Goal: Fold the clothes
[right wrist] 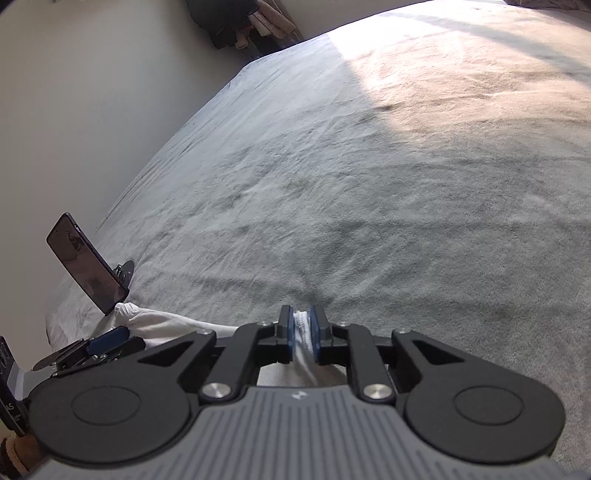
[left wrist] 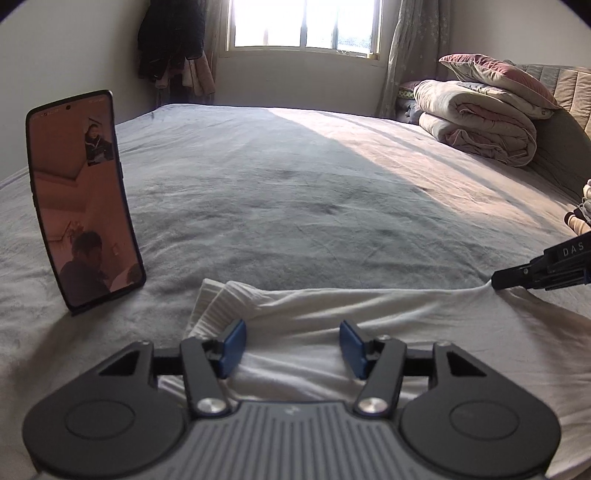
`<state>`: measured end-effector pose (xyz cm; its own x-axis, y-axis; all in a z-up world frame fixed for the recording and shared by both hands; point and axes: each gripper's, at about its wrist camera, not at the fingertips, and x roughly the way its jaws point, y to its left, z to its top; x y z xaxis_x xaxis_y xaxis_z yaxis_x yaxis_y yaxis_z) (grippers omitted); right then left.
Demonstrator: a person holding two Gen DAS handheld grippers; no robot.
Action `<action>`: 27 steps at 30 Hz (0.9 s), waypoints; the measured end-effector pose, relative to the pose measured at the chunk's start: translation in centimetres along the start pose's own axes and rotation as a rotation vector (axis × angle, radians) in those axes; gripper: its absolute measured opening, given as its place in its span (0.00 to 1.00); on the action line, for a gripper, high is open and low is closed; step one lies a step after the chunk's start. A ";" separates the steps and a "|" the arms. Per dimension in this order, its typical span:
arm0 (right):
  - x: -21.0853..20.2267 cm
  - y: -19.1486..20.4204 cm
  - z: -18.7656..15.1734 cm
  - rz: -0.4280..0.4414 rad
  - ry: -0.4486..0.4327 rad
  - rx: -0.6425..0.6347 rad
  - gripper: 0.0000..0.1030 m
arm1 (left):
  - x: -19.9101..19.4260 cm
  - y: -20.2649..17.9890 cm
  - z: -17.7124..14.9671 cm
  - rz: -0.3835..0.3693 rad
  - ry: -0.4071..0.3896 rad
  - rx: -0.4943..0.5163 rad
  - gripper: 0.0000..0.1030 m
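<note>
A white garment with a ribbed cuff lies stretched across the near part of the grey bed. My left gripper hovers over its left part, open, blue pads wide apart with cloth beneath them. In the left wrist view the right gripper comes in from the right and pinches the garment's far edge. In the right wrist view my right gripper is shut on a fold of the white garment. The left gripper shows at the lower left there.
A phone stands upright on a stand at the bed's left side, screen lit; the phone also shows in the right wrist view. Folded quilts and a pillow are stacked at the far right. A window and hanging dark clothes line the far wall.
</note>
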<state>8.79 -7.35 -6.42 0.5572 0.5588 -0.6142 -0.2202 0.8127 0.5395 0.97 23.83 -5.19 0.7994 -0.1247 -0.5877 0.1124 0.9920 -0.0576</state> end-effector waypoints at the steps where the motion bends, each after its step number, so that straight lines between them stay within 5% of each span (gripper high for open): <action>1: -0.6 -0.2 0.0 0.002 -0.004 0.005 0.17 | -0.2 -0.1 0.0 -0.008 -0.002 -0.004 0.57; 10: -7.5 -2.2 -2.0 -0.124 -0.045 -0.058 0.20 | -1.2 -4.4 -0.2 -0.123 -0.009 0.075 0.57; 13: -9.7 -3.0 -3.8 -0.174 -0.056 -0.098 0.38 | -0.7 -6.6 0.0 -0.127 -0.010 0.119 0.57; 18: -13.6 -5.0 -6.5 -0.231 -0.098 -0.129 0.38 | 0.3 -10.1 0.3 -0.133 -0.012 0.192 0.57; 27: -17.9 -8.4 -9.9 -0.263 -0.214 -0.142 0.38 | 3.3 -11.6 1.7 -0.128 0.008 0.116 0.56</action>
<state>-7.27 -22.53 -5.63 0.7615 0.2923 -0.5785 -0.1478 0.9473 0.2841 3.32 11.88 -5.06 0.7698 -0.2492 -0.5877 0.2806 0.9590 -0.0391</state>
